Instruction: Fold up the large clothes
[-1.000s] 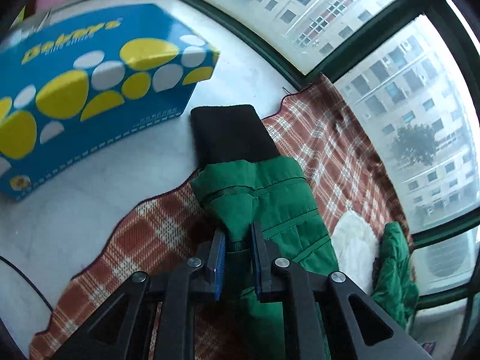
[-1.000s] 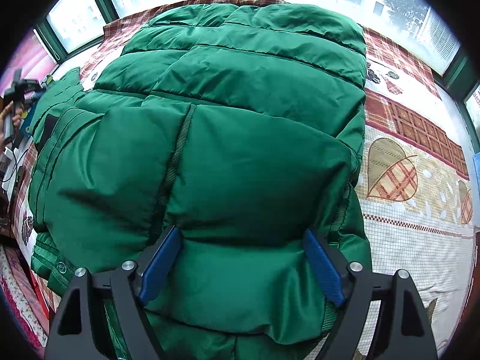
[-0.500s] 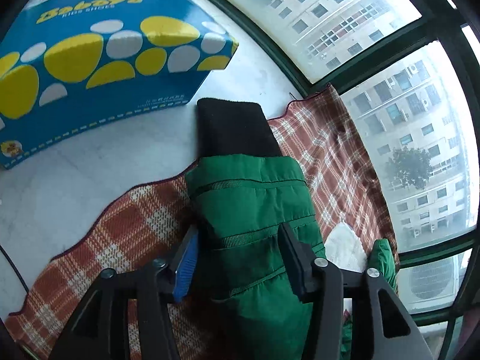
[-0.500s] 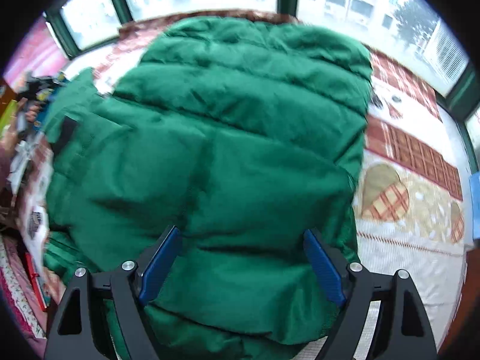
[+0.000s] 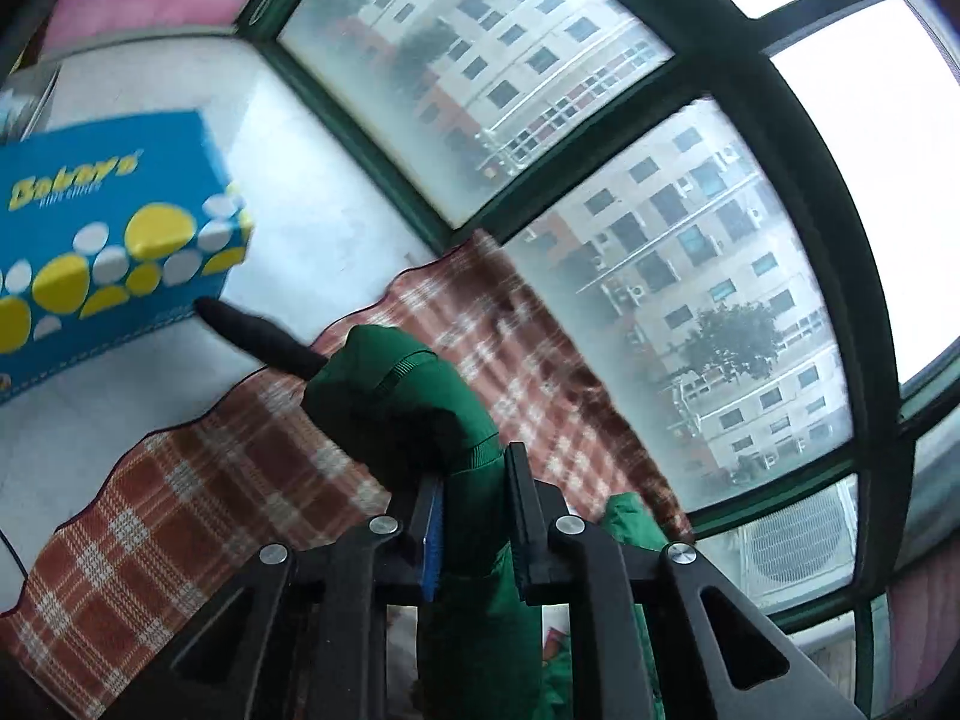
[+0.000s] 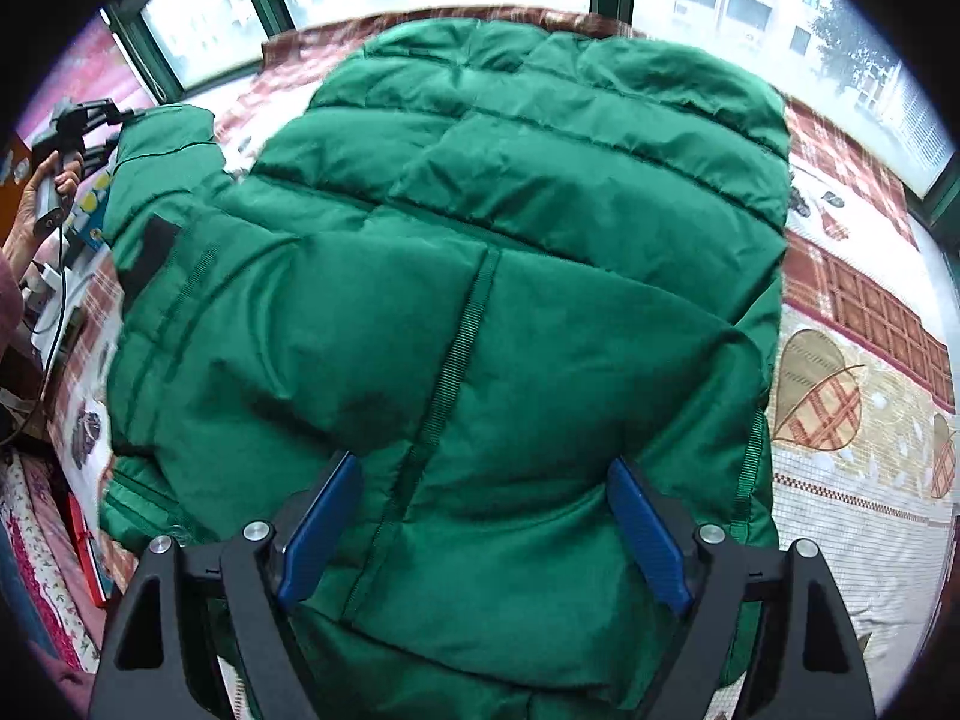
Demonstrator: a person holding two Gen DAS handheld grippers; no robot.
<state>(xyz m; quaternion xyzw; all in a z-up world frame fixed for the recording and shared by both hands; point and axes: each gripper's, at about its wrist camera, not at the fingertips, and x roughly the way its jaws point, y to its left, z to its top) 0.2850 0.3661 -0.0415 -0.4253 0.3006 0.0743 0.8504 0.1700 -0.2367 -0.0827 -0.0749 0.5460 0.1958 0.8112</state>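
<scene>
Left gripper [image 5: 474,516] pinched on the green sleeve [image 5: 414,402] of the puffer jacket [image 6: 480,276], fabric bunched between the two blue pads, sleeve end lifted clear of the plaid blanket [image 5: 198,480]. Black cuff [image 5: 258,336] pointing far and left from the grip, toward the blue box [image 5: 114,246] on the white sill, so long axis of the sleeve running straight ahead of the gripper and a little leftward. Seen from the right wrist view: same sleeve at the far left of the bed, held up by the left gripper [image 6: 90,120], well apart from the jacket's middle. Jacket body spread flat across the bed, collar end near, hem far toward the windows, right sleeve apparently already lying across the back. Right gripper [image 6: 480,522] spread wide, hovering over the near part of the jacket, nothing between its pads; whether the pads touch the fabric cannot be told. Relation that matters for the coming move, by judgement: jacket body lying to the right of the held sleeve, so sleeve to be carried rightward and laid across the back, cuff leading. Left side clearly the one placed for this; right gripper nearer the collar, free to pin the body against dragging. Puffy filling likely to spring back unless pressed.
</scene>
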